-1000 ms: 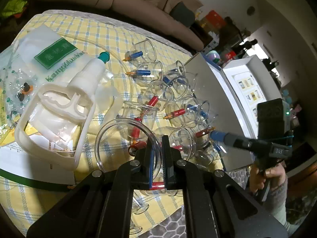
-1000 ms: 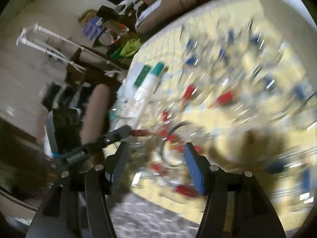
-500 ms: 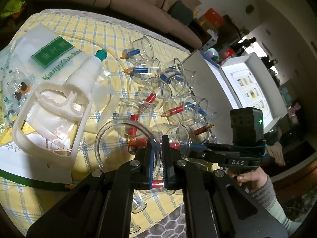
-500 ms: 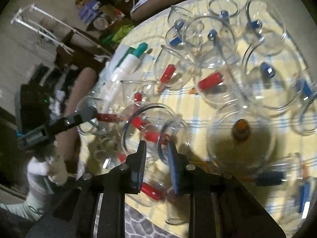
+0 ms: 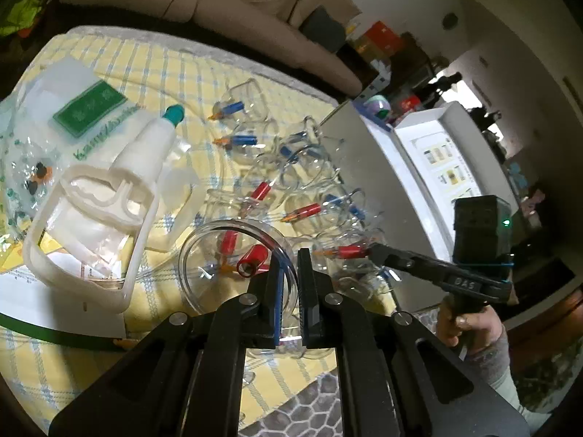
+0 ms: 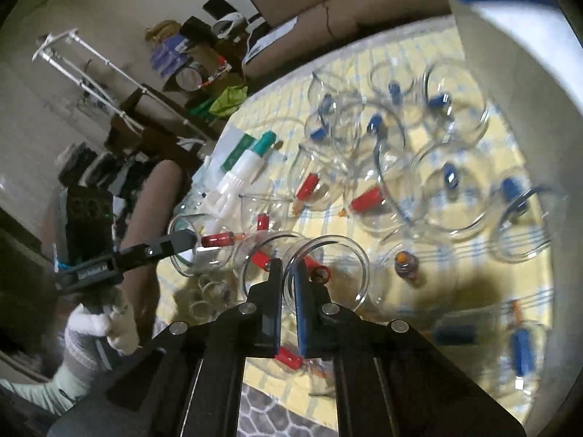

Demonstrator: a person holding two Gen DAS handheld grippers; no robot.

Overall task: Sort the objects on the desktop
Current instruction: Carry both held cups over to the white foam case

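Lots of clear cups lie on a yellow check cloth (image 5: pixel 120 62). Some have red tops, some blue. So the job looks like sorting them by colour, & it seems just begun, since most cups are in a mixed heap.

The left gripper (image 5: pixel 289 273) is pressed together on the rim of a big cup (image 5: pixel 204 255) w/ a red top (image 5: pixel 251 260). The thin wall sits between its 2 pads. The cup is tipped on its side, mouth facing the camera, near the front edge of the cloth.

The right gripper (image 6: pixel 286 273) has just been closing. Now it pinches the rim of another red-top cup (image 6: pixel 335 273), right beside the left one's cup. Both cups sit low, but I can't tell if they touch the cloth.

The white pump (image 5: pixel 109 196) lies to the left, apart from the cups. A white box (image 5: pixel 430 153) stands open at the right, past the heap.

Next move, I think: lift each cup up & clear of the heap, then carry it to its spot, maybe the box. Go slow. The walls are thin & slick, so a cup could swing or slip. Nearby cups could get knocked & roll.
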